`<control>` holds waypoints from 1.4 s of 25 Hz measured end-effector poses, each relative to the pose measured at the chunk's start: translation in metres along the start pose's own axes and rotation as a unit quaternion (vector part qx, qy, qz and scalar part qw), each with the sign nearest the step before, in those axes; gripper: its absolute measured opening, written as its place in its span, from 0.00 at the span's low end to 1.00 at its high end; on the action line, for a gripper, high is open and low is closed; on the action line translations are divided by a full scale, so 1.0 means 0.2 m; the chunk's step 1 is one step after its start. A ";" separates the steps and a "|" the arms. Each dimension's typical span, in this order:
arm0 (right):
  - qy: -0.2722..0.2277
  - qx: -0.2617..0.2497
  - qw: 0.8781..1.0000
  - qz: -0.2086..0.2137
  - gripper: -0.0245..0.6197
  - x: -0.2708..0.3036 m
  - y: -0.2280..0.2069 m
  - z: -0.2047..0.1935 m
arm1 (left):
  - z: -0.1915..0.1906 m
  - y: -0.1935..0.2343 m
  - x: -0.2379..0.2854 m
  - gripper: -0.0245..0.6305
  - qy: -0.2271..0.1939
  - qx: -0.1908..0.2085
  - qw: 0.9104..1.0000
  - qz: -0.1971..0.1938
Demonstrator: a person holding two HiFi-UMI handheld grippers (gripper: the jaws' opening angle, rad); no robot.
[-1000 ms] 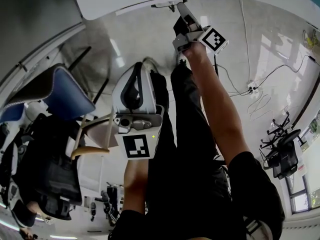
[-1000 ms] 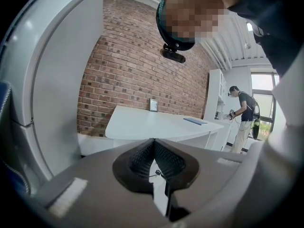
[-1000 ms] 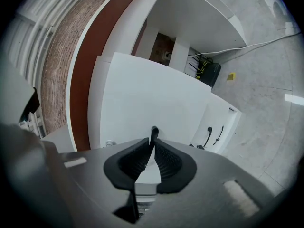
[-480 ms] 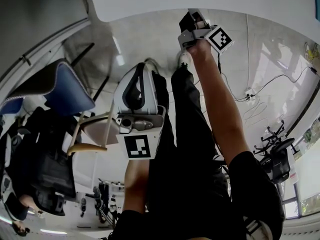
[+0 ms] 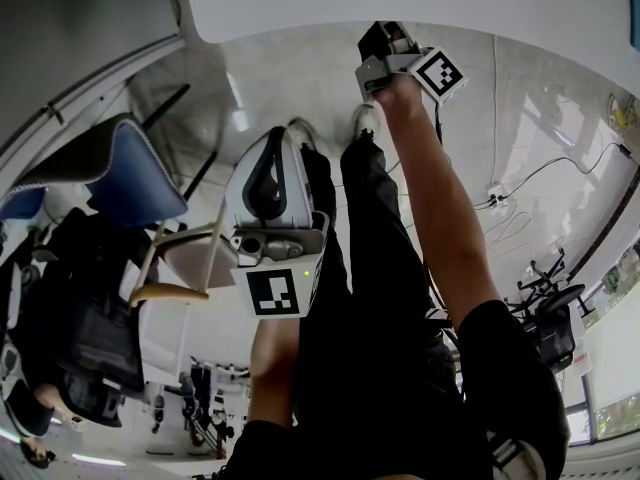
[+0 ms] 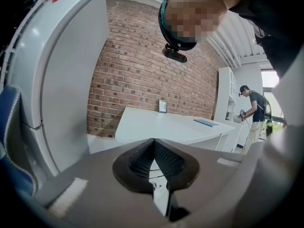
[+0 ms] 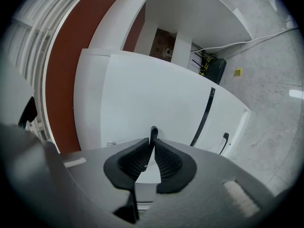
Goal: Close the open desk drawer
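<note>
In the right gripper view, my right gripper (image 7: pixel 153 142) is shut on a thin black drawer handle (image 7: pixel 153 131) that sticks up between its pads, in front of the white drawer front (image 7: pixel 142 94). A second black handle (image 7: pixel 224 139) shows on the front beside it. The head view has that gripper (image 5: pixel 385 46) at arm's length under the white desk's edge (image 5: pixel 300 8). My left gripper (image 5: pixel 278 140) hangs nearer my body, shut with nothing in it. In the left gripper view, its pads (image 6: pixel 164 158) meet, facing a brick wall.
A blue chair (image 5: pixel 130 178) and a wooden-framed seat (image 5: pixel 185 263) stand at the left of my legs. Cables (image 5: pixel 515 193) run over the shiny floor at the right, near a black office chair (image 5: pixel 555 318). A white table (image 6: pixel 161 125) and a distant person (image 6: pixel 254 113) appear in the left gripper view.
My right gripper has moved a little farther toward the desk, still on the handle. The left gripper has stayed where it was.
</note>
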State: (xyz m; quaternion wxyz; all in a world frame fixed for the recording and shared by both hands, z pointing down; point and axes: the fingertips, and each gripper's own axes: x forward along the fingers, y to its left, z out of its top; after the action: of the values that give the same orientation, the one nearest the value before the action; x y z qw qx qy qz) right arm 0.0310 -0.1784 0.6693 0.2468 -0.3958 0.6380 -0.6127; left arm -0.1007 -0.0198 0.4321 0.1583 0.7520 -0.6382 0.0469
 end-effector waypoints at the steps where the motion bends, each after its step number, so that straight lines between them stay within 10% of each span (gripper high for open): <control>1: 0.000 0.002 1.000 0.001 0.10 0.00 0.00 0.00 | 0.00 0.00 -0.01 0.06 -0.001 0.000 1.000 0.001; 22: -0.009 -0.020 0.999 -0.041 0.10 -0.11 -0.07 -0.03 | 0.08 -0.03 -0.20 0.06 -0.021 0.015 1.000 0.012; 35: 0.004 -0.050 0.998 -0.039 0.06 -0.53 0.33 -0.14 | 0.36 -0.13 -0.43 0.06 -0.061 0.017 0.998 -0.021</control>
State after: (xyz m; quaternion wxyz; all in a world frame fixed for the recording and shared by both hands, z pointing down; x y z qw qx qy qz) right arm 0.0555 -0.0800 0.5906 0.2004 -0.4298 0.6527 -0.5909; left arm -0.1004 0.0440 0.3355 0.1071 0.7693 -0.6298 0.0089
